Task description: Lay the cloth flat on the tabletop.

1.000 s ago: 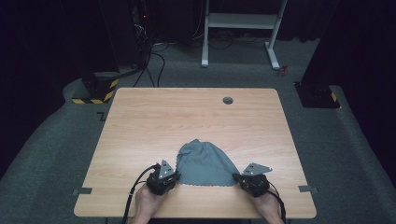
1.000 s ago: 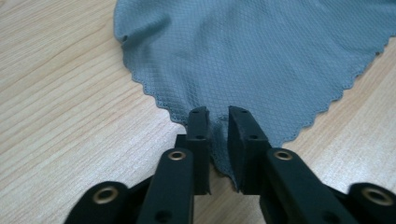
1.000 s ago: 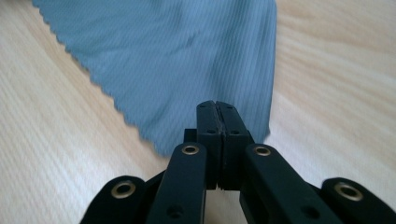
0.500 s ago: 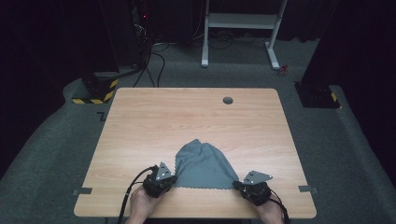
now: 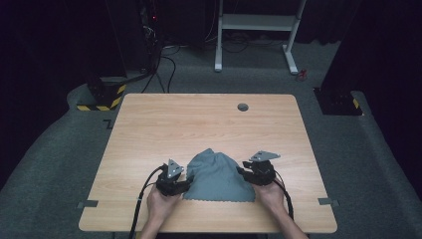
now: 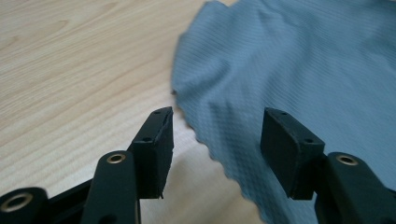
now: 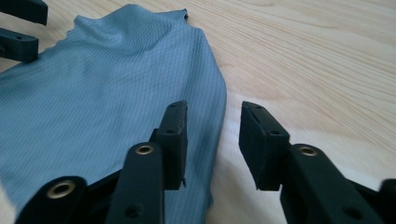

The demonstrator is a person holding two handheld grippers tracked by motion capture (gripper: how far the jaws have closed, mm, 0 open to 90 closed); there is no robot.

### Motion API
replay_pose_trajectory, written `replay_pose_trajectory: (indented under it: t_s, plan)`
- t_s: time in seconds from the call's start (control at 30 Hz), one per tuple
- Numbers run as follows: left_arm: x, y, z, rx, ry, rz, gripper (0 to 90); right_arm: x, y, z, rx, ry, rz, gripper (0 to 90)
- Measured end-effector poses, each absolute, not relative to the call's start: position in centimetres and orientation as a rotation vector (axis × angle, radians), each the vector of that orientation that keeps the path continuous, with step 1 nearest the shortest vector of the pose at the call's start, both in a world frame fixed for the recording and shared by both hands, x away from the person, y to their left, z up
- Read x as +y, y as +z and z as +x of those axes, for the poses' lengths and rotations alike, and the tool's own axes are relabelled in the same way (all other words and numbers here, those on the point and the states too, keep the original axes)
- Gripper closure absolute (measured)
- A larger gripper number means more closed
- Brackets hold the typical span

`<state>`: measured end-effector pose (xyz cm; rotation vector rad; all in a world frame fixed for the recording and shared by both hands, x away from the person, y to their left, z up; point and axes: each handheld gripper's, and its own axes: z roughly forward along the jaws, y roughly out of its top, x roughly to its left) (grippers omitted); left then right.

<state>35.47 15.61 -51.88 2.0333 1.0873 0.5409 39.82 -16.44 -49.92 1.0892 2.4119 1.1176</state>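
Note:
A blue-grey cloth (image 5: 216, 177) lies slightly rumpled on the wooden table (image 5: 199, 124), near its front edge. My left gripper (image 5: 185, 185) is at the cloth's left edge. In the left gripper view it (image 6: 215, 126) stands wide open, with the cloth's scalloped edge (image 6: 280, 70) lying between and under the jaws. My right gripper (image 5: 245, 172) is at the cloth's right edge. In the right gripper view it (image 7: 212, 116) is open with a narrower gap, astride the folded edge of the cloth (image 7: 116, 93). Neither gripper is pinching the fabric.
A small dark round grommet (image 5: 242, 106) sits in the table near its far edge. Tape tabs (image 5: 87, 203) mark the front corners. Beyond the table are a white desk frame (image 5: 259, 22), cables and a yellow-black striped base (image 5: 102, 94) on the carpet.
Both grippers dipped toward the front edge, then moved forward again. The right one has come inward onto the cloth's right edge. The cloth has hardly shifted.

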Motion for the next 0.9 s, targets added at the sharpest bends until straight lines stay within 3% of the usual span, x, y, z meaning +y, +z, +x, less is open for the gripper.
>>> replay_pose_trajectory:
  t_s: [0.2, 0.33, 0.7, 0.9]
  plan:
    - [15.7, -52.6, 36.2, 1.134, 0.553, 2.043, 43.3, -15.1, -50.7, 41.8, 2.449, 1.059, 1.118, 73.5]
    - [15.7, -52.6, 36.2, 1.14, 0.552, 2.043, 42.2, -14.5, -51.1, 42.2, 2.509, 1.035, 1.112, 88.8]
    - [15.8, -52.7, 36.4, 1.154, 0.532, 2.036, 39.0, -12.0, -48.3, 39.3, 2.515, 1.084, 0.868, 89.3]
    - [15.8, -52.7, 36.4, 1.154, 0.532, 2.037, 38.8, -8.7, -49.7, 37.8, 2.606, 1.071, 0.752, 88.3]
